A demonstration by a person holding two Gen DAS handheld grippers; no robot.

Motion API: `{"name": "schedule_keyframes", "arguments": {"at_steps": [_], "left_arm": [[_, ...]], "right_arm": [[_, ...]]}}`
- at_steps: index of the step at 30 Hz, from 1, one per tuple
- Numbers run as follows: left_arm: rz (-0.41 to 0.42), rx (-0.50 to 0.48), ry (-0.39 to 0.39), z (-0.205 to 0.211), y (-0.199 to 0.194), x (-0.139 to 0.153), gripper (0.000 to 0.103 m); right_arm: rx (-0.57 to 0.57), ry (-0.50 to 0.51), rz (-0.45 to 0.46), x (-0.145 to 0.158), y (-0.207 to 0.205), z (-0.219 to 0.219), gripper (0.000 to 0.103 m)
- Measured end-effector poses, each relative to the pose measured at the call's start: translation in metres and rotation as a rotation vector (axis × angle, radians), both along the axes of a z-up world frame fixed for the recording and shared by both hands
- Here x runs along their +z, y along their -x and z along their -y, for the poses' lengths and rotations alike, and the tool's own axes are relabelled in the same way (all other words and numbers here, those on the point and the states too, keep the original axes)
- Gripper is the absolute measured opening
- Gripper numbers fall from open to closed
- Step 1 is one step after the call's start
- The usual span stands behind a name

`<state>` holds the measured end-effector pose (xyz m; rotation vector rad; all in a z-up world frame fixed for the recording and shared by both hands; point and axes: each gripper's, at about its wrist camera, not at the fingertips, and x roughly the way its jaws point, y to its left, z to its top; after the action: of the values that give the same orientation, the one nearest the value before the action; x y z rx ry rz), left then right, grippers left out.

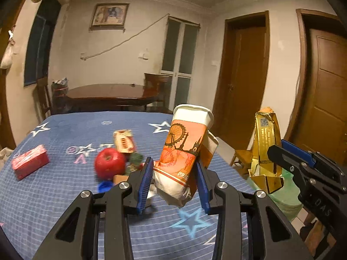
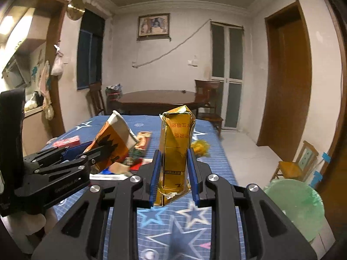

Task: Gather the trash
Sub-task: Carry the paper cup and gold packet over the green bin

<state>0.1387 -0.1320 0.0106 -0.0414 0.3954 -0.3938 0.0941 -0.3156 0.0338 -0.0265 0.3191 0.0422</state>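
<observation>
My left gripper is shut on a crumpled orange and white paper cup, held tilted above the blue star tablecloth. The cup also shows in the right wrist view. My right gripper is shut on a crushed gold carton, held upright above the table's right part; the carton also shows in the left wrist view. A bin with a pale green bag stands off the table's right edge, below and right of my right gripper.
On the table lie a red apple, a red box, a red and white wrapper, a blue bottle cap and a yellow crumpled scrap. A small wooden chair stands on the floor at right.
</observation>
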Motion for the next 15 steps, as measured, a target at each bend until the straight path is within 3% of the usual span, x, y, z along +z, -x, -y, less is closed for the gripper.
{"name": "schedule_keyframes", "arguments": {"at_steps": [15], "left_arm": [[-0.005,-0.19,-0.016,0.136,-0.025,0.013,0.04]], "right_arm": [[-0.203,0.006,-0.031,0.008,0.008,0.098,0.023]]}}
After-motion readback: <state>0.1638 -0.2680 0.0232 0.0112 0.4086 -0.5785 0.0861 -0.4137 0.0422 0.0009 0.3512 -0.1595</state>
